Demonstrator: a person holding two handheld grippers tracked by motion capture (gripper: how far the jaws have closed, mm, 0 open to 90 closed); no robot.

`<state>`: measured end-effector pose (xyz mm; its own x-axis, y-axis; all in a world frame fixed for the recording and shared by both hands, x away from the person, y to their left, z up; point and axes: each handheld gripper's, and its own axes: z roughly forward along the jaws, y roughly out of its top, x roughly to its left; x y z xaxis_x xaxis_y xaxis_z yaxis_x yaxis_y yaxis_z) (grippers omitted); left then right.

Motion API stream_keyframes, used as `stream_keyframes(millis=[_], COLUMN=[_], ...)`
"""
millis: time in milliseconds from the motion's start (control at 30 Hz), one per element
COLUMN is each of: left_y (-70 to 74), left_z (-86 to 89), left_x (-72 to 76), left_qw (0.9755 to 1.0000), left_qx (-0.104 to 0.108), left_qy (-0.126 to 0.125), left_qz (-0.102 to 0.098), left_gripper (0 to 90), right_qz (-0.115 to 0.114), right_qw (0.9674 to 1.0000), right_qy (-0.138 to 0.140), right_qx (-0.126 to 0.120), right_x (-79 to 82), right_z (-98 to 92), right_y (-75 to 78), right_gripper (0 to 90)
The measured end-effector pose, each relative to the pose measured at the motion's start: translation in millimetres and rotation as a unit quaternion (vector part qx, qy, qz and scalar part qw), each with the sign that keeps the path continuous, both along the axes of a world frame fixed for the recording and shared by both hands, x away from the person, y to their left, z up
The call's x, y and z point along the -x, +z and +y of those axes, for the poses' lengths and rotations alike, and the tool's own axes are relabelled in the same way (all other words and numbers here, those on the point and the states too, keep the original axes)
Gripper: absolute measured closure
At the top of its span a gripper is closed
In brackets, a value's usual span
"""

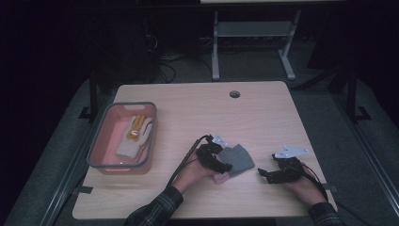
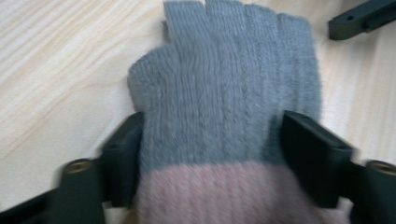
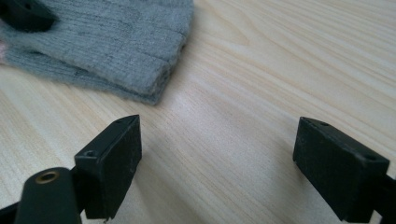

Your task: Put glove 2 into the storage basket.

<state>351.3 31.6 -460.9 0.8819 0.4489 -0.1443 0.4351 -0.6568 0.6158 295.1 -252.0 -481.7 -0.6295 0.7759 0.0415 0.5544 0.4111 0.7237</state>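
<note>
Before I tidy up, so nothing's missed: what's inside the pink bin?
In the pink bin lies a cream glove with a yellow item on top; anything beneath them is covered.

Left gripper [image 1: 225, 165]: black body, matt; blocky black jaws; brass-coloured screw heads at the jaw bases, seen in the left gripper view.
Left cable: black, trailing from the body back along the forearm.
Left plate: grey, three-cornered, on top.
Right gripper [image 1: 261, 173]: black, angular frame; square-edged black jaws, each with a small hole in the upper face; one brass-coloured screw head at the base of one jaw.
Right plate: pale grey, three-cornered, small dark marks on it.
Right cable: dark, running back beside the wrist.
Sleeves: dark plaid with thin light lines, cuffs at both wrists.
</note>
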Motion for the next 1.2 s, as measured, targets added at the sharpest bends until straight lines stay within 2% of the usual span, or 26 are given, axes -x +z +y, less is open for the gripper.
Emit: stream_keyframes(millis=[67,167,300,667,1000,1200], left_y=[1.2,1.3,3.8,9.2,24.7,39.7], left_z=[0.4,1.7,1.4,8.4,21.4,33.9], left_x=[0.4,-0.1,1.4,-0.9,-2.4,-5.3], left_qw=[0.9999,0.9994,0.9996,0.9986,0.9983,0.9975], left_qx=[0.003,0.016,0.01,0.029,0.043,0.061], left_qy=[-0.006,-0.012,-0.019,-0.013,0.0,0.012], left_qz=[0.01,0.027,0.019,0.043,0.038,0.034], left_gripper=[41.2,60.1,68.7,71.7,71.7,71.6], right_qz=[0.001,0.001,0.0,0.001,0.001,0.001], right_qw=[1.0,1.0,1.0,1.0,1.0,1.0], right_qy=[0.0,0.0,0.0,0.0,0.0,0.0], right_qx=[0.001,0.001,0.0,0.0,0.0,0.0], right_x=[0.0,0.0,0.0,-0.1,-0.1,-0.1], right_z=[-0.1,-0.1,0.0,0.1,0.1,0.1], right_y=[0.1,0.1,0.0,0.0,0.0,0.0], right_gripper=[15.0,15.0,15.0,14.7,14.6,14.6])
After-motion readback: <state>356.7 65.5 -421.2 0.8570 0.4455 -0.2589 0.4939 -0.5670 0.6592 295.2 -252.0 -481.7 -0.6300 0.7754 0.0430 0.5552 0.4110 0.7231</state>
